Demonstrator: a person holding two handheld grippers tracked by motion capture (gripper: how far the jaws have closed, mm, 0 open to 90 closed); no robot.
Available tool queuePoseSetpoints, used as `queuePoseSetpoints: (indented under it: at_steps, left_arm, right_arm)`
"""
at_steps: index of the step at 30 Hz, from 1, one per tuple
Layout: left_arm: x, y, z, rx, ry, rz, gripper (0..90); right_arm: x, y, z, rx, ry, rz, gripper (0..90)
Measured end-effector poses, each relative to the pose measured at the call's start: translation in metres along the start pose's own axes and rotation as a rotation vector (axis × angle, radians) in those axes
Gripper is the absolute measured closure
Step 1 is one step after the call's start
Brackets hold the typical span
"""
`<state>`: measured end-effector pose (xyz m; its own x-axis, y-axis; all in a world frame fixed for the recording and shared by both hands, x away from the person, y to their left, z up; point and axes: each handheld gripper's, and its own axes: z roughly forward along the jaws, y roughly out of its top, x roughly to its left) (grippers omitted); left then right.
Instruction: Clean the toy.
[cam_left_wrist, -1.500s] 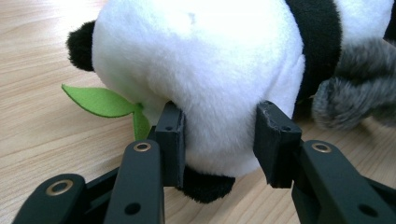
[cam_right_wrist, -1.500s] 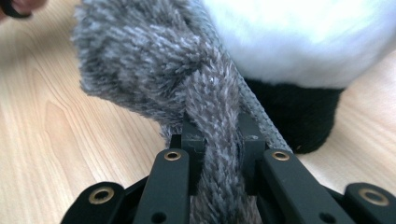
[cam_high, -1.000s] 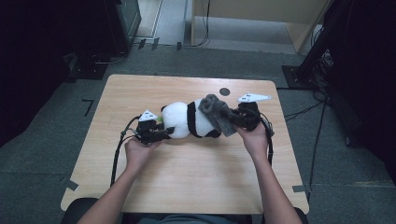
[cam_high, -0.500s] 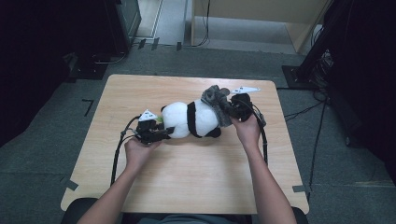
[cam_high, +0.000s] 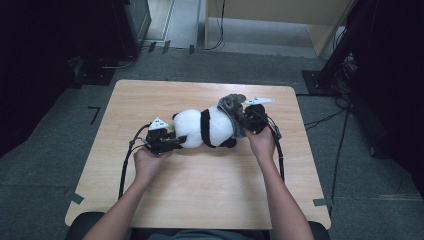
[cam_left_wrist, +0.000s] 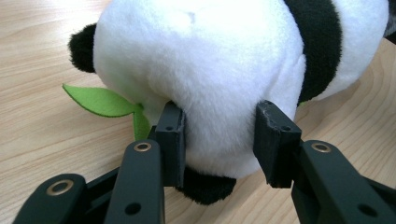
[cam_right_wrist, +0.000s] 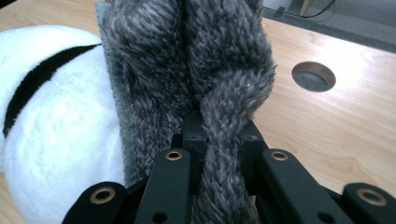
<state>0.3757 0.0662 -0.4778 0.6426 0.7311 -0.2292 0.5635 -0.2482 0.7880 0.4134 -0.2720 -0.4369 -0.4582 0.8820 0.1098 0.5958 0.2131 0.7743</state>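
Your left gripper (cam_high: 172, 141) sits at 9 o'clock of the table (cam_high: 150, 200), w/ its jaws clenched on the panda (cam_high: 205, 127) — in the left gripper view both pads (cam_left_wrist: 171, 140) dig into the white plush at the toy's near end, green leaf (cam_left_wrist: 100, 100) poking out beside them. That hold looks like the anchor, and it's done.

The panda lies on its side at table centre, long axis running 9 to 3 o'clock, black band round its middle.

At 3 o'clock of the toy, your right gripper (cam_high: 247, 122) is clamped on the grey fuzzy cloth (cam_high: 231, 107); the right gripper view shows a pinched fold of it squeezed between the jaws, the rest (cam_right_wrist: 187, 60) bunched up against the panda's end. The cloth touches the toy there but covers little of it, roughly just that tip.

So, as I read it: grab of both items done, cloth brought to the panda. Left to do, prob. pulling the cloth over or round the body; can't tell if it's a hat, scarf or wrap. Round hole (cam_right_wrist: 313, 76) in the tabletop lies beyond, well clear.
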Motion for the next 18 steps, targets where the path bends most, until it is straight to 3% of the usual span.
queuePoseSetpoints:
  at_steps: [3,6,11,18]
  left_arm:
    - [0.001,0.000,0.000,0.002,-0.001,-0.001,58.7]
    - [0.002,0.000,0.000,0.007,-0.002,-0.006,58.8]
    - [0.004,0.000,-0.001,0.007,0.012,-0.003,59.1]
    - [0.005,0.000,-0.001,0.005,0.012,-0.004,59.1]
  right_arm:
    - [-0.002,-0.009,0.003,0.023,-0.020,0.022,80.2]
    - [-0.005,-0.022,0.014,0.118,-0.026,0.043,80.3]
    - [-0.001,-0.040,0.024,0.134,0.011,0.063,80.4]
    - [-0.002,-0.041,0.028,0.183,0.011,0.046,80.3]
